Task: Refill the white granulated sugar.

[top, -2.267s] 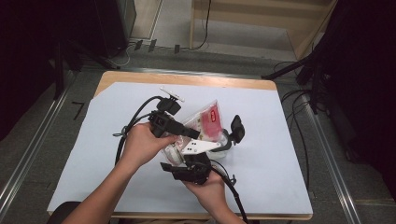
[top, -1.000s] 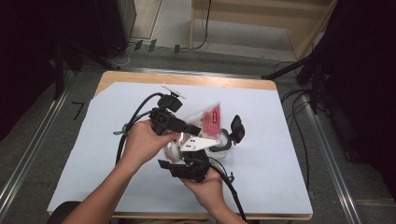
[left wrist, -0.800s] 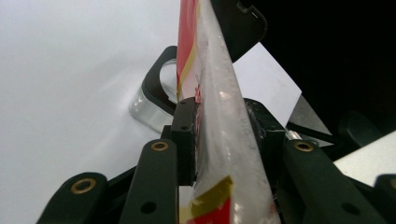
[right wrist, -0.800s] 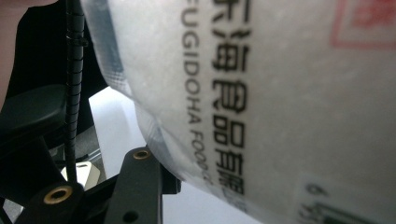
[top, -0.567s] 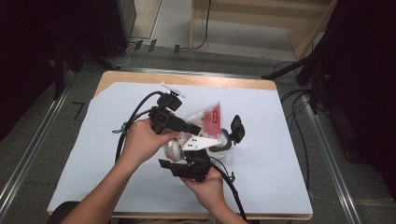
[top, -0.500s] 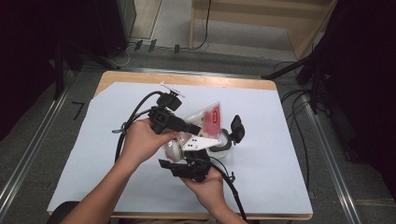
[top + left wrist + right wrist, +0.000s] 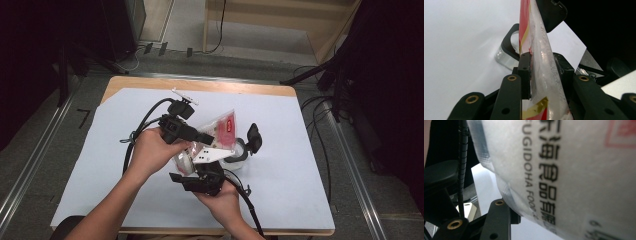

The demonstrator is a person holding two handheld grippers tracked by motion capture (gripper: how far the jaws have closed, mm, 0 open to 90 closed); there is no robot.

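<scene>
White paper covers the table (image 7: 125, 190). Near its middle, a see-through food bag (image 7: 220, 129) with a red label is held up over a clear jar (image 7: 235, 159) with a black flip lid. The left gripper (image 7: 541, 75) pinches the bag's edge; its jaws have just squeezed tighter. The right gripper (image 7: 200, 181) holds the bag from below, half closed. I think pouring into the jar is still to come.

clear pouch (image 7: 220, 131) — red-white label | on edge, raised above table
</scene>
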